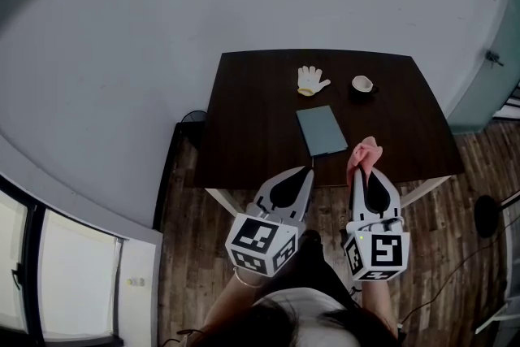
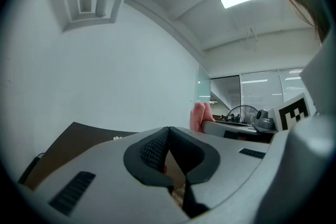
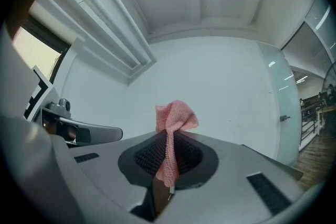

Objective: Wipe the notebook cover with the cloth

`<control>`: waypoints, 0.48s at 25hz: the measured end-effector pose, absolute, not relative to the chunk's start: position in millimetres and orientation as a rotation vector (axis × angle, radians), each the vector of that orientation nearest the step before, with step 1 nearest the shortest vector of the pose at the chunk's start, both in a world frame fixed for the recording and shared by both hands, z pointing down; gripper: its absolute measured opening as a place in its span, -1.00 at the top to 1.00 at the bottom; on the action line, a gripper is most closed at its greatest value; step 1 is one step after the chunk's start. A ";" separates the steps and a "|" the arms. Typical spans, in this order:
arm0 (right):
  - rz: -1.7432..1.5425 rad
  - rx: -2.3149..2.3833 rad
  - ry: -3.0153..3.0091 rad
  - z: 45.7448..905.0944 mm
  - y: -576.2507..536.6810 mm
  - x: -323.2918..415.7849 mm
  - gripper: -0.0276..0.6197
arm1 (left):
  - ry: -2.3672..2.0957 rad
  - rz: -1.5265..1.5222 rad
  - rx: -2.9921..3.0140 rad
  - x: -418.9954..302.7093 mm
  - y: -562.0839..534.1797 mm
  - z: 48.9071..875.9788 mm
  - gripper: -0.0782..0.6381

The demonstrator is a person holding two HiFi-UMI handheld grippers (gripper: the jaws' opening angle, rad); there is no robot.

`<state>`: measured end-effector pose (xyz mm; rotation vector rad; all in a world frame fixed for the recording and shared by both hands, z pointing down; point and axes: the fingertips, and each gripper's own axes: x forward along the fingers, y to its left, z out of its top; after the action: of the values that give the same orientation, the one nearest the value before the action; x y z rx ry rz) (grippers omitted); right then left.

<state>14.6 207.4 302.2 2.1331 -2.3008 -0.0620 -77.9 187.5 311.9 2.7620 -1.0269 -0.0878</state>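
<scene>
Notebook (image 1: 322, 131) is lying flat on the table (image 1: 244, 110), long axis pointing away from the person, just ahead-left of the right gripper (image 1: 362, 173), which is pinching the pink cloth (image 1: 363, 152). Left gripper (image 1: 305, 173) is hovering, jaws pressed together on nothing, about equally near.

In the head view we lose the lower end of the pink cloth (image 1: 363, 153) between the jaws of the right gripper (image 1: 363, 173), the left gripper (image 1: 307, 171) covers part of the near edge of the table (image 1: 244, 134), and the cup (image 1: 362, 83) is too small for us to see inside.
</scene>
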 end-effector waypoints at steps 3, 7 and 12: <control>-0.068 2.128 -2.297 303.0 193.4 20.5 0.81 | -1.028 -0.083 2.760 -72.4 174.4 313.7 0.73; -0.081 2.103 -2.305 305.1 173.1 25.5 0.81 | -1.032 -0.082 2.758 -64.0 154.1 315.8 0.73; -0.076 2.072 -2.329 310.1 142.7 36.4 0.81 | -1.038 -0.065 2.752 -47.6 125.1 321.7 0.73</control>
<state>36.4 142.7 310.1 2.0717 -2.3292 -0.0760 -47.6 125.1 321.7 2.7522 -1.0378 -0.0647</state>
